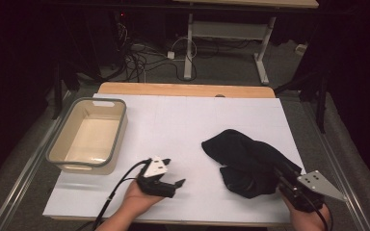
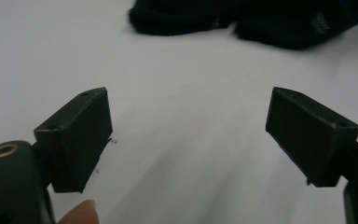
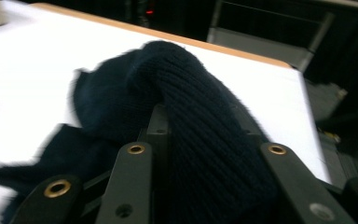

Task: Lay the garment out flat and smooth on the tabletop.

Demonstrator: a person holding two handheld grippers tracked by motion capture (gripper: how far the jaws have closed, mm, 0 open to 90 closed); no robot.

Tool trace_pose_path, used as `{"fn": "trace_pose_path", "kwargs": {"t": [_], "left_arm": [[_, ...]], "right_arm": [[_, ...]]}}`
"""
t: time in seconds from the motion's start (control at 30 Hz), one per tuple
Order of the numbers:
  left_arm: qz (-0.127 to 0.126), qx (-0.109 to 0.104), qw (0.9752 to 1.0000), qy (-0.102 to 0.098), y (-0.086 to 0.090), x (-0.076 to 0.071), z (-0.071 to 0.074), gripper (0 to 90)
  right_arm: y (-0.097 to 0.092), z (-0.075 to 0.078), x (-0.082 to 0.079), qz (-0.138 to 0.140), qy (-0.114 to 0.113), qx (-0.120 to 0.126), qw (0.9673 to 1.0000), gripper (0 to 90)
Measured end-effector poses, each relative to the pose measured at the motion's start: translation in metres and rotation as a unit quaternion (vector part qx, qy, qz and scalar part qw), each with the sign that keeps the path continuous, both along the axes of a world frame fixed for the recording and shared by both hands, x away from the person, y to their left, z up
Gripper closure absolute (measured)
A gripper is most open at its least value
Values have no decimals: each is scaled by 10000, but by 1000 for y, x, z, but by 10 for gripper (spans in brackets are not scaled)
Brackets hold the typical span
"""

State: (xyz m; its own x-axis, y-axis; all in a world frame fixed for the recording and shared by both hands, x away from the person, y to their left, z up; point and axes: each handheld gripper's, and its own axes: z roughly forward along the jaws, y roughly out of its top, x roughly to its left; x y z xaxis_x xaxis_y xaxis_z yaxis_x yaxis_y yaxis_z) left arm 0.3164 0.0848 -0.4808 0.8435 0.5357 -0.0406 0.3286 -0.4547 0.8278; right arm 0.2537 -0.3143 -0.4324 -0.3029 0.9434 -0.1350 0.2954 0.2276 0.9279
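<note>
A beige plastic tub [image 1: 87, 136] with a grey rim stands on the white tabletop [image 1: 173, 125], at its left edge. Beyond the tabletop's far wooden edge, tangled cables [image 1: 139, 60] lie on the floor beside a white desk frame [image 1: 231, 33].

Left gripper [image 1: 173, 173] points toward three o'clock, jaws wide apart; right gripper [image 1: 280, 174] angles toward ten o'clock, jaws clamped.
</note>
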Motion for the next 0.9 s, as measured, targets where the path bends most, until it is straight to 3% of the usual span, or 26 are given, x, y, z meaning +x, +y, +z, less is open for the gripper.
{"fn": "trace_pose_path", "kwargs": {"t": [0.07, 0.17, 0.23, 0.3, 0.37, 0.4, 0.43, 0.47, 0.5, 0.53, 0.57, 0.7, 0.77, 0.9], "left_arm": [[-243, -23, 9996, 151, -29, 6, 0, 139], [-546, 258, 9981, 118, -76, 12, -3, 143], [-843, 471, 9953, 25, -103, 11, -2, 153], [-1090, 490, 9928, 64, -126, 9, 0, 153], [-1278, 768, 9888, -34, -147, 7, 0, 174], [-1332, 939, 9866, -8, -155, 7, -2, 227], [-1435, 1059, 9840, 45, -160, 8, -2, 343], [-1435, 984, 9847, 18, -162, 9, -2, 421], [-1430, 996, 9847, -4, -163, 9, -1, 592], [-1431, 991, 9847, -47, -163, 8, -1, 702], [-1414, 974, 9851, -38, -161, 7, -1, 755], [-1223, 817, 9889, -221, -139, 2, -1, 784], [-1069, 679, 9916, -268, -120, 1, 2, 784], [-745, 621, 9942, -472, -75, -2, 5, 785]], "right_arm": [[-10, -5, 1, -124, 55, 57, 9999, 694], [-16, -11, 2, -134, 105, 151, 9997, 690], [-17, -11, 1, -123, 110, 165, 9997, 689], [-17, -12, 1, -117, 106, 173, 9997, 688], [-16, -12, 1, -101, 100, 168, 9998, 686], [-16, -12, 0, -89, 104, 162, 9998, 686], [-15, -13, 0, -80, 98, 162, 9998, 685], [-15, -13, 0, -74, 96, 171, 9998, 685], [-14, -13, -1, -59, 98, 162, 9998, 684], [-14, -13, -1, -50, 89, 155, 9998, 684], [-13, -13, -1, -37, 88, 156, 9998, 683], [-11, -13, -3, 67, 90, 261, 9996, 679], [-8, -12, -3, 162, 85, 313, 9993, 677], [2, -10, -5, 350, 102, 376, 9986, 669]]}}
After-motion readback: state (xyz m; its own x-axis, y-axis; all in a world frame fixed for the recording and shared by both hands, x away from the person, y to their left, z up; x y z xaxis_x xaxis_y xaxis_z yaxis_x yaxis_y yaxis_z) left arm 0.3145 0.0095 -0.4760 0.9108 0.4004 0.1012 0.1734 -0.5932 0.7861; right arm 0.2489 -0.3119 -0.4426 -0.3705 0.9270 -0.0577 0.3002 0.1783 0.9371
